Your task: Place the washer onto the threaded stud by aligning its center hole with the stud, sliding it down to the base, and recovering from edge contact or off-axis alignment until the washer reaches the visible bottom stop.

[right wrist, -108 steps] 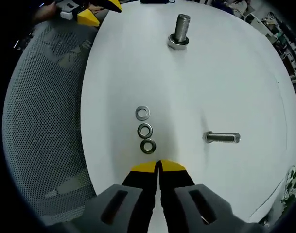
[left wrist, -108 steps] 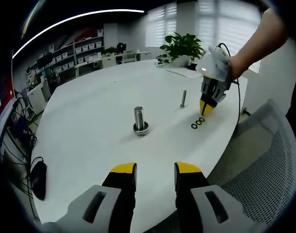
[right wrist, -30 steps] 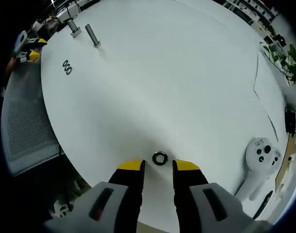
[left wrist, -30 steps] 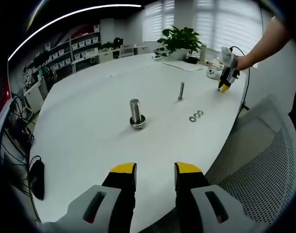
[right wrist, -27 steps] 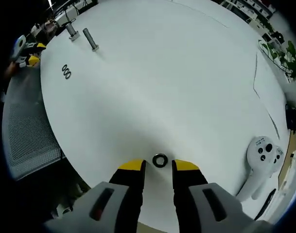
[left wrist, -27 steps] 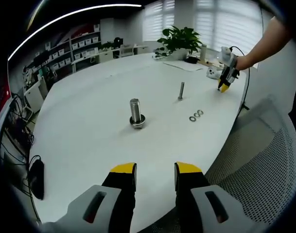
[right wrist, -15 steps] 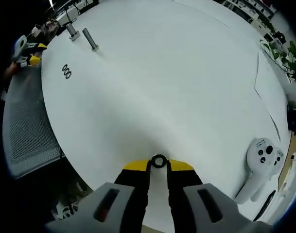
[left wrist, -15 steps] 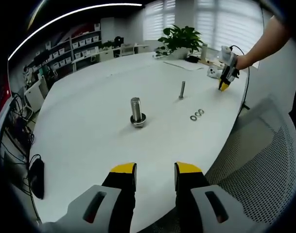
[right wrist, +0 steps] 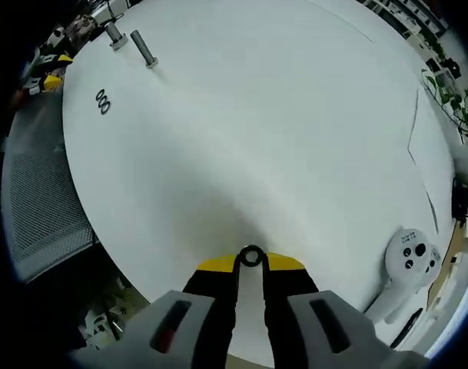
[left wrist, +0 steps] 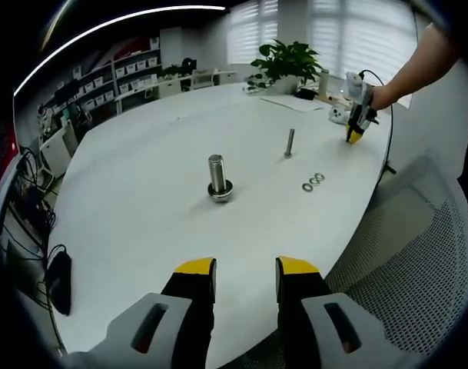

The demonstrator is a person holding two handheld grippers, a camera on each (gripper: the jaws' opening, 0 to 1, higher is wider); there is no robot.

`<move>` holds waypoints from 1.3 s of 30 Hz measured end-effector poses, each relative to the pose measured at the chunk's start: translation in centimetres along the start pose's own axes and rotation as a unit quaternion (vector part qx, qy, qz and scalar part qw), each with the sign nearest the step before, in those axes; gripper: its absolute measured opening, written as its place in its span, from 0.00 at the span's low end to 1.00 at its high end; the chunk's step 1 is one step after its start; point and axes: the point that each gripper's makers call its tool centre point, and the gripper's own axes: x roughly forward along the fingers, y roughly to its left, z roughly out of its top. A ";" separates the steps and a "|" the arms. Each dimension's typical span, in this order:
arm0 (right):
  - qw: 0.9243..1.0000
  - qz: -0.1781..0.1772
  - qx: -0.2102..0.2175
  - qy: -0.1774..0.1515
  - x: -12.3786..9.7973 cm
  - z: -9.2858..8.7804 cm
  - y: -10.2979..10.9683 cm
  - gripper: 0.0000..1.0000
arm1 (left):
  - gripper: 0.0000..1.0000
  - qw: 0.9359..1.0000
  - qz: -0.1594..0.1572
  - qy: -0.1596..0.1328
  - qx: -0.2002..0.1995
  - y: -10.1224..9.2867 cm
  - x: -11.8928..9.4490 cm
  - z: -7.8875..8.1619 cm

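Observation:
My right gripper (right wrist: 251, 262) is shut on a dark steel washer (right wrist: 251, 255), pinched between its yellow tips just above the near edge of the white table (right wrist: 264, 131). In the left gripper view the same right gripper (left wrist: 354, 135) is small, held by a hand at the far right table edge. The thick threaded stud (left wrist: 218, 176) stands upright on its base mid-table, with a thinner stud (left wrist: 289, 142) behind it. Both studs (right wrist: 131, 42) are tiny at the top left of the right gripper view. My left gripper (left wrist: 246, 269) hangs open with nothing between its fingers.
A short row of spare washers (left wrist: 313, 182) lies near the thin stud, also visible as washers (right wrist: 102, 101). A white handheld controller (right wrist: 407, 260) lies at the right. A mesh chair (left wrist: 418, 254) stands by the table edge. Shelves and a potted plant (left wrist: 289, 68) are behind.
My right gripper's jaws closed from either side of the washer onto it about half a second ago and still hold it. Its view has shifted slightly. The left gripper stays open and still.

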 end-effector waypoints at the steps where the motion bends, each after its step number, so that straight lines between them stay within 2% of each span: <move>1: 1.000 -0.002 0.002 0.000 0.0 0.0 0.0 0.14 | 0.29 1.000 0.001 -0.001 0.000 0.0 0.0 0.0; 7: 1.000 -0.007 0.012 -0.011 -0.1 -0.1 -0.1 0.13 | 0.29 1.000 0.003 -0.005 -0.003 0.1 -0.2 0.2; 9: 1.000 -0.015 0.001 -0.012 0.0 -0.1 -0.1 0.13 | 0.29 1.000 0.003 -0.004 -0.002 0.1 -0.2 0.1; 16: 1.000 -0.005 0.001 -0.018 -0.1 0.6 1.3 0.13 | 0.29 1.000 0.001 -0.005 0.000 0.0 -0.2 0.2; 26: 0.998 0.009 -0.033 -0.052 -1.8 4.8 3.7 0.13 | 0.29 1.000 0.000 -0.012 0.000 0.0 -0.2 0.4; 39: 0.990 0.027 -0.080 -0.114 -4.9 12.0 6.2 0.13 | 0.29 1.000 0.002 -0.013 0.000 0.1 -0.2 0.5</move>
